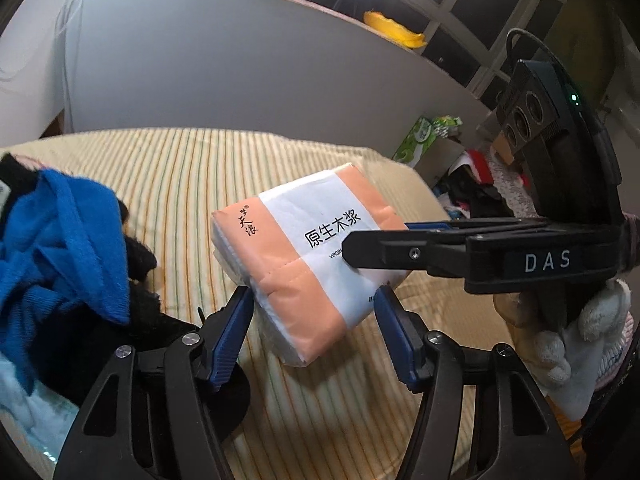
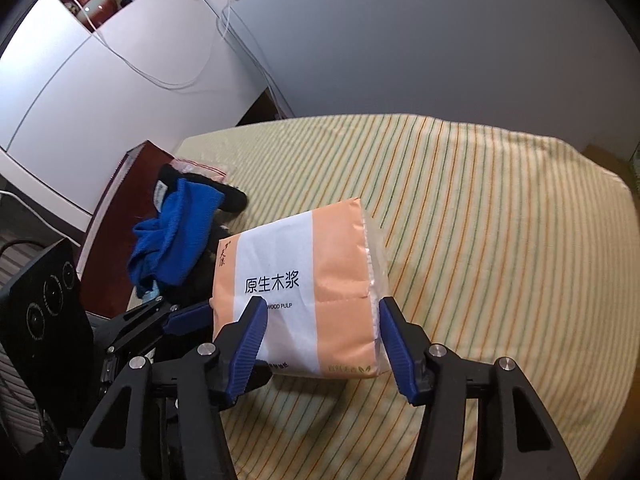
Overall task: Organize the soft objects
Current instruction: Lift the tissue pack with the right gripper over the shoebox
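Yellow striped bedsheet (image 2: 480, 208) stretches across the bed, a plain grey headboard panel (image 1: 240, 64) behind it. Up on the ledge, a yellow plastic object (image 1: 394, 30). White cables (image 2: 160, 68) dangle down the white cabinet (image 2: 80, 92).

Black left gripper (image 1: 314, 300) with blue ribbed pads, silver screws, "DAS" marking, white knit glove (image 1: 560, 344)

Tissue pack (image 1: 308, 256): we see a soft peach-and-white wrapped block, printed face up, tilted, lifted off the striped cover.
Blue cloth (image 1: 52, 248): we see it crumpled atop dark garments (image 1: 136, 256), left of the pack.
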{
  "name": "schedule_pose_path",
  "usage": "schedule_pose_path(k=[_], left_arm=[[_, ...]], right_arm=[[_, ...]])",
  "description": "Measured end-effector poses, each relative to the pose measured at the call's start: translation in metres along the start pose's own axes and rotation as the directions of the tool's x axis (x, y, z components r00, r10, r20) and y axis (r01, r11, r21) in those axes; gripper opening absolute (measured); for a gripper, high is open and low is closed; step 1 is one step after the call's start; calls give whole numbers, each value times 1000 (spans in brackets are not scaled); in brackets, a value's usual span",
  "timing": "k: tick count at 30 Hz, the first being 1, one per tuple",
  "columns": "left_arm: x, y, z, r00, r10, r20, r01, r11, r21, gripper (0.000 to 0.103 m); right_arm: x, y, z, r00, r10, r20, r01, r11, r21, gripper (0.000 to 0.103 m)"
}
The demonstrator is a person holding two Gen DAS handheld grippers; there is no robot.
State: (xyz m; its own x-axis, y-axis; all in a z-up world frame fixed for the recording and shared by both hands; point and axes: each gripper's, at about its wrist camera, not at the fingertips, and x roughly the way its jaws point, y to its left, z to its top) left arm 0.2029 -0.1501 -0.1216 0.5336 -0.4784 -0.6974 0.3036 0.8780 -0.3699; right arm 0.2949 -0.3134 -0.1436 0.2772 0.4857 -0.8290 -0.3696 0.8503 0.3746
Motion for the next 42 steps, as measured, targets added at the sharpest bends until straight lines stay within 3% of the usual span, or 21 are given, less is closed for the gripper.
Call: schedule_pose_path(k=[10, 20, 31, 42], left_arm=[[-75, 1, 4, 991, 28, 129, -34, 998, 44, 61], [-158, 42, -1, 958, 115, 261, -118, 993, -2, 61], [-225, 109, -20, 911, 246, 331, -219, 969, -118, 61], [-262, 178, -48, 867, 368, 336, -286, 920, -269, 61]], right_arm=[[-44, 50, 4, 996, 17, 91, -13, 999, -42, 53], [-49, 136, 28, 988, 89, 127, -68, 985, -159, 53], [-5, 246, 51, 981, 183, 66, -156, 941, -300, 53], [60, 341, 57, 973, 230, -26, -222, 893, -391, 53]])
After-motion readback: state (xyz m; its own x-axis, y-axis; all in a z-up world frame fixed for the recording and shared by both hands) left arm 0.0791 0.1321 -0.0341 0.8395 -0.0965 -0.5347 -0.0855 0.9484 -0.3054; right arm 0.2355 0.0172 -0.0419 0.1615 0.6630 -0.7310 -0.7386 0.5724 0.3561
